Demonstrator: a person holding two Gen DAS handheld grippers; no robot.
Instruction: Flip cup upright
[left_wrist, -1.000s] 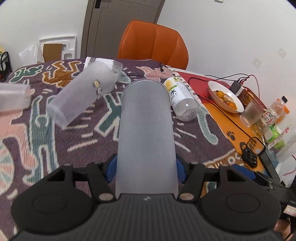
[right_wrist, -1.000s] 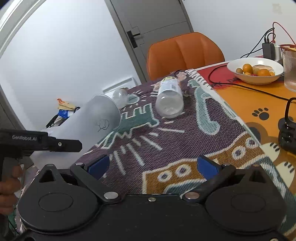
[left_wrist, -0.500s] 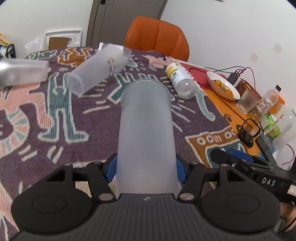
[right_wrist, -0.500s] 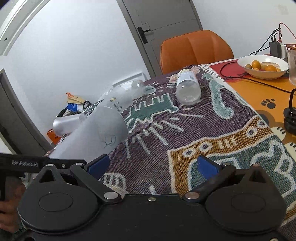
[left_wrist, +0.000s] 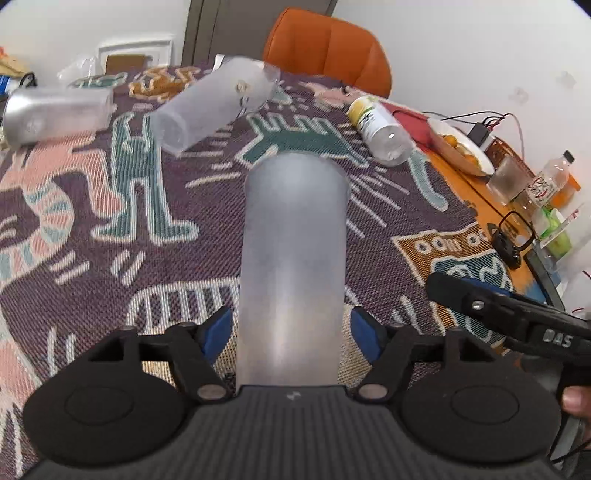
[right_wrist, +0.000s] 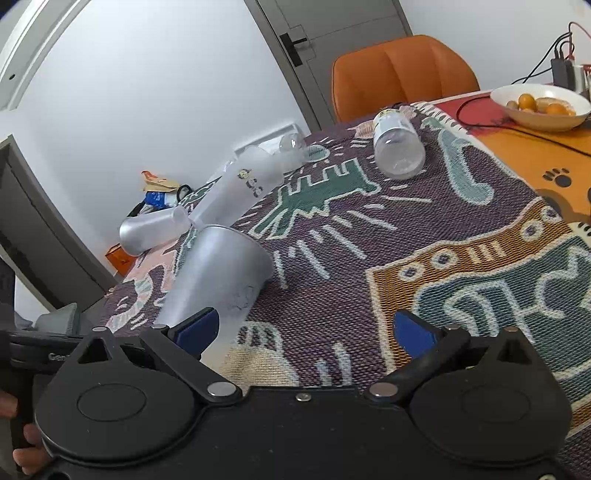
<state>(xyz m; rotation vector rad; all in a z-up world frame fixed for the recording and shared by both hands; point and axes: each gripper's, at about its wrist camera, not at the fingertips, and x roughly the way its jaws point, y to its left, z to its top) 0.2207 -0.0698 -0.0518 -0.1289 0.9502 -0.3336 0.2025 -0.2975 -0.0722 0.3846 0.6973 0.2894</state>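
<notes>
My left gripper (left_wrist: 291, 326) is shut on a frosted cup (left_wrist: 293, 258), which points forward along the fingers, tilted low over the patterned cloth. In the right wrist view the same cup (right_wrist: 218, 277) leans at the left, its wide end near the cloth. My right gripper (right_wrist: 303, 328) is open and empty, beside the cup over the cloth. A second frosted cup (left_wrist: 210, 107) lies on its side further back; it also shows in the right wrist view (right_wrist: 240, 188). A third frosted cup (left_wrist: 55, 112) lies on its side at the far left.
A clear bottle (left_wrist: 380, 133) lies on the cloth at the right. A bowl of fruit (left_wrist: 461, 151), a glass (left_wrist: 508, 179), drink bottles, cables and black eyeglasses (left_wrist: 513, 240) sit along the orange table part. An orange chair (left_wrist: 325, 48) stands behind.
My left gripper has pulled the held cup back and tipped it lower toward the cloth. My right gripper has moved closer alongside it and now shows in the left wrist view.
</notes>
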